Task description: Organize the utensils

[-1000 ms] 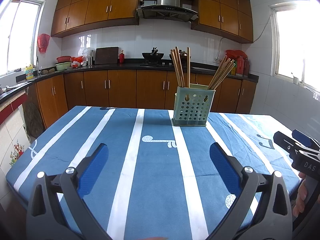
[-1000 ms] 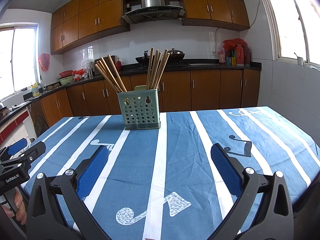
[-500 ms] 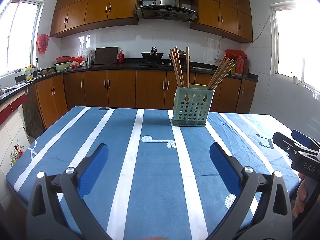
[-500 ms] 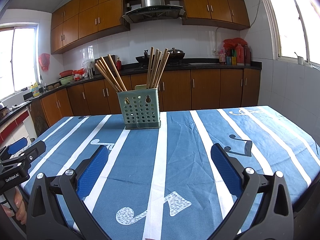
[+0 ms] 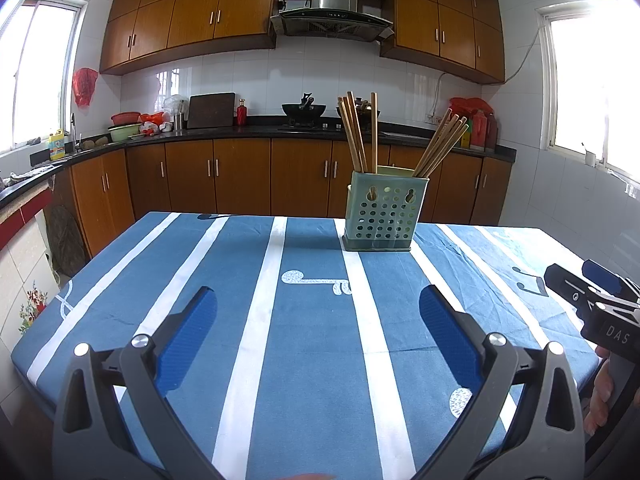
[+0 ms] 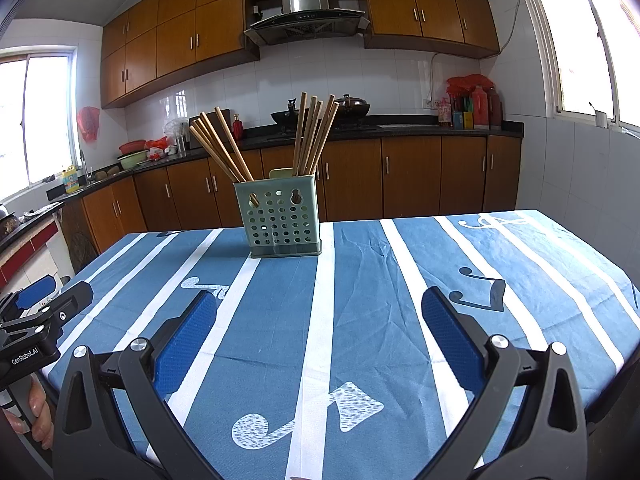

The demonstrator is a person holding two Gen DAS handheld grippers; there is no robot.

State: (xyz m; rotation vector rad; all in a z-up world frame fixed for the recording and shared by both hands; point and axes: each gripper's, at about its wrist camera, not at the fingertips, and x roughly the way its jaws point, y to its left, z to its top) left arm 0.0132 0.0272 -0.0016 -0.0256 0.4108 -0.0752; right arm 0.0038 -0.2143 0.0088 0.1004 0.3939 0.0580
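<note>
A pale green perforated utensil holder (image 5: 380,212) stands upright on the far middle of the table; it also shows in the right wrist view (image 6: 280,218). Two bunches of wooden chopsticks (image 5: 358,136) (image 6: 312,136) stand in it, leaning left and right. My left gripper (image 5: 316,320) is open and empty, low over the near part of the table, well short of the holder. My right gripper (image 6: 318,322) is open and empty, also near the front edge. Each gripper shows at the side of the other's view: the right gripper (image 5: 588,296), the left gripper (image 6: 44,300).
The table carries a blue cloth with white stripes and music notes (image 5: 312,280) (image 6: 360,280). Brown kitchen cabinets (image 5: 240,176) and a dark counter with pots, bottles and bowls run behind the table. Windows are on both sides.
</note>
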